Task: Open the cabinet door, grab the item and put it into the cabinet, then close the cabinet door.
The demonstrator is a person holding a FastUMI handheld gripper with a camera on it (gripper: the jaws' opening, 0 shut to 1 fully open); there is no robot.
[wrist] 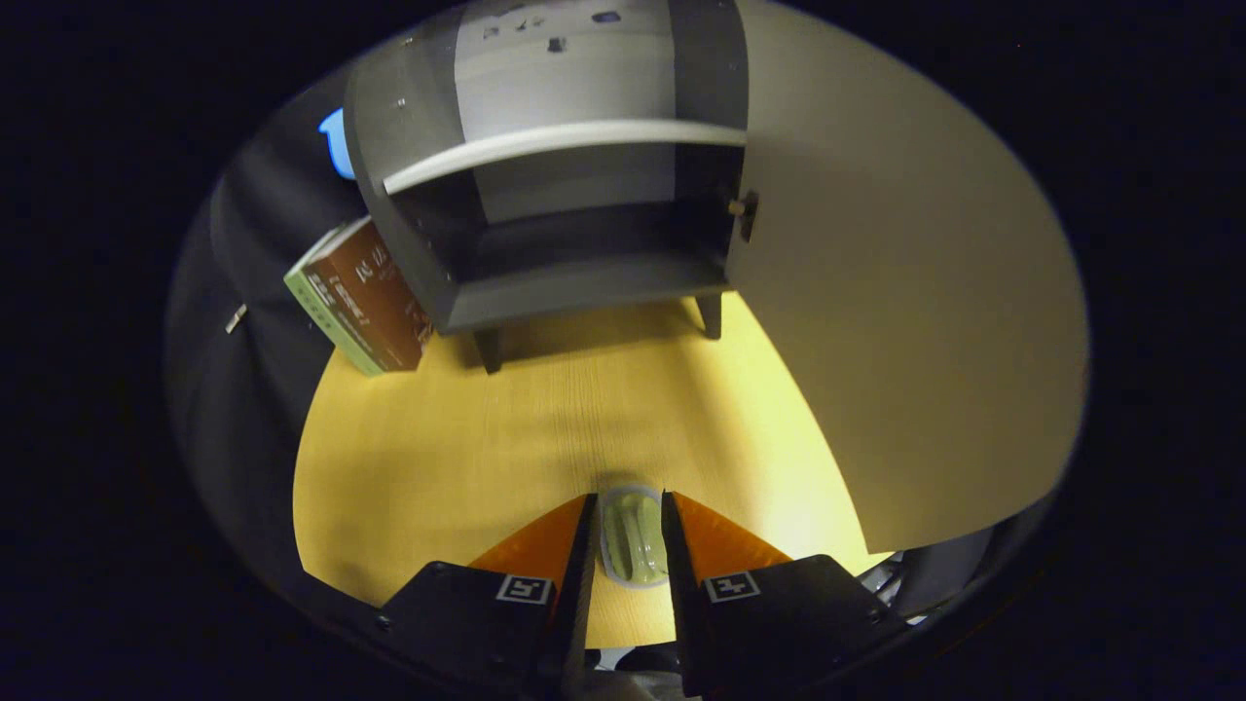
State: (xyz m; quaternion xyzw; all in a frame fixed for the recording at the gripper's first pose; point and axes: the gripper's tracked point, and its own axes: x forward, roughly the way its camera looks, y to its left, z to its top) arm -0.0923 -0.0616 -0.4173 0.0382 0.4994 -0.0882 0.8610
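A small clear greenish item (633, 538), like a little pouch or bottle, sits between my two fingers, and both fingers press on its sides, so my gripper (630, 511) is shut on it above the yellow tabletop (467, 438). Beyond the fingers stands the grey cabinet (545, 195) on short legs. Its pale door (905, 321) is swung wide open to the right. Inside, a white shelf (555, 146) divides the cabinet, and the lower compartment (594, 258) holds nothing I can see.
A brown and green box (358, 297) leans against the cabinet's left side. A blue object (338, 141) peeks out behind the cabinet's left wall. The open door reaches far forward on the right, close beside my fingers.
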